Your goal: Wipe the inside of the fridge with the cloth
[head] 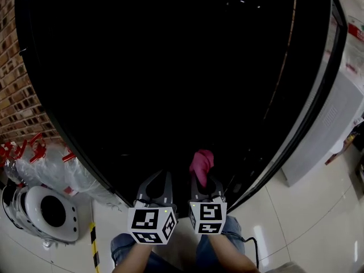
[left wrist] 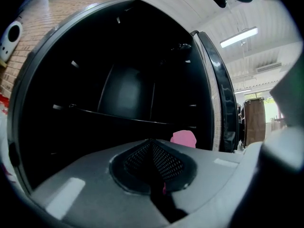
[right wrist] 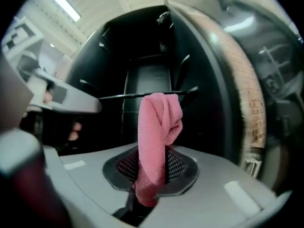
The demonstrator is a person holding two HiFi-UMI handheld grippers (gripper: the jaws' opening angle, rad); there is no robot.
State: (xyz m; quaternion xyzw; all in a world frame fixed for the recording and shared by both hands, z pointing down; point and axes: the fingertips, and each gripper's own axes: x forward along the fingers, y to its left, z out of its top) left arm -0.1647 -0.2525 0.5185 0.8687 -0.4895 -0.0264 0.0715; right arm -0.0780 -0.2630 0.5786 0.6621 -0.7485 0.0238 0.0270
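While pinched in right hand-held gripper (right wrist: 150, 171), pink cloth (right wrist: 159, 122) stands upright — tip drooping.

The right gripper (head: 206, 185) holds the cloth (head: 201, 160), left gripper (head: 154, 187) beside it — fridge (head: 170, 67) ahead.

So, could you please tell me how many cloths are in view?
1. The pink cloth is clamped in the right gripper, held up before the open fridge. Its dark interior could hide another.
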